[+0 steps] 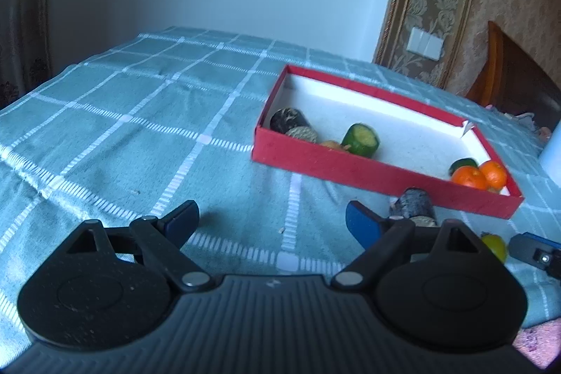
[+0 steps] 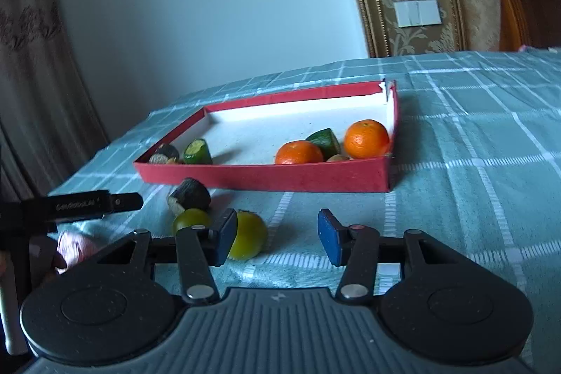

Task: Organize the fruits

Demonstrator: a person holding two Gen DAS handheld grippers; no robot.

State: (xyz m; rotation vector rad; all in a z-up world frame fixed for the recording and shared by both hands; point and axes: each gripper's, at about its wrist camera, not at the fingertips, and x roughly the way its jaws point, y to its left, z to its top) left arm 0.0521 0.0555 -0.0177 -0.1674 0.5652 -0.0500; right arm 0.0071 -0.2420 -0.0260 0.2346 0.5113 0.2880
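The left gripper [image 1: 271, 216] was spread wide over the checked cloth [image 1: 122, 114], nothing between its pads. The right gripper [image 2: 277, 235] stood parted and empty; a yellow-green fruit [image 2: 250, 235] lay just beyond its left pad, at 9 o'clock of the gap. A dark cut piece [image 2: 189, 195] lay outside the red tray [image 2: 266, 177], near its front wall. Within the tray, two oranges [image 2: 366, 139] occupied the 3 o'clock end, and a cucumber piece [image 2: 198, 151] the 9 o'clock end.

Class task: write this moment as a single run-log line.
left tool: open, empty | right tool: open, beside yellow-green fruit | red box: two oranges inside | dark chunk: outside on cloth
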